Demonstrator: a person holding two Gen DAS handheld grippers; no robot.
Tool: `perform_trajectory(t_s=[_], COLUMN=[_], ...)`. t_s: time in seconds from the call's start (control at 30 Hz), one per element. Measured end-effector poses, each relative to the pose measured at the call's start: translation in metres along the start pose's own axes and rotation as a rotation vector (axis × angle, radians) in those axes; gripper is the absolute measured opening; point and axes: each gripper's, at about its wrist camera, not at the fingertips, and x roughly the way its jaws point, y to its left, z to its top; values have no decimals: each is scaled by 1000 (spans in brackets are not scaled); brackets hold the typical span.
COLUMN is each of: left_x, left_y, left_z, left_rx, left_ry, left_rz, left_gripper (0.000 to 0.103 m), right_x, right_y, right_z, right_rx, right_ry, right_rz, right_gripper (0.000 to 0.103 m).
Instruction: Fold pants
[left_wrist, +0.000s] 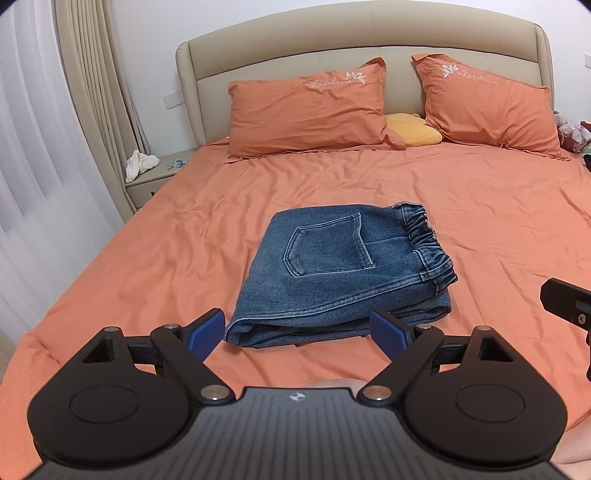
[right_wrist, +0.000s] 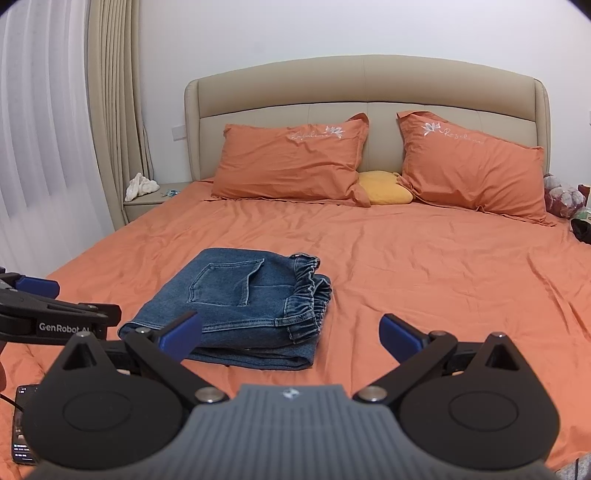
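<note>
Blue denim pants (left_wrist: 343, 273) lie folded into a compact stack on the orange bed sheet (left_wrist: 147, 258), back pocket up, elastic waistband on the right. My left gripper (left_wrist: 297, 334) hovers just in front of the stack's near edge, open, with nothing between its blue pads. In the right wrist view the same pants (right_wrist: 236, 306) sit left of centre, and my right gripper (right_wrist: 291, 338) is open and empty near their front right corner. The left gripper (right_wrist: 37, 306) shows at the left edge of the right wrist view.
Two orange pillows (left_wrist: 306, 110) (left_wrist: 487, 103) and a yellow cushion (left_wrist: 413, 131) lean on the beige headboard (left_wrist: 280, 55). A nightstand (left_wrist: 155, 173) with a white cloth stands left, by curtains. A phone (right_wrist: 22, 424) lies at the bed's near left corner. Items sit at the right edge (right_wrist: 565, 195).
</note>
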Motion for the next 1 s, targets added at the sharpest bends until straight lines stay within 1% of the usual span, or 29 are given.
perform_trajectory(t_s=[1.0], left_x=[0], left_y=[-5], left_z=[-2], left_rx=[13], left_ry=[0], left_rz=[-9], left_gripper=[103], right_x=[-1], right_y=[-4], right_z=[-1], right_rx=[24], right_ry=[6], right_rz=[-4], right_gripper=[98])
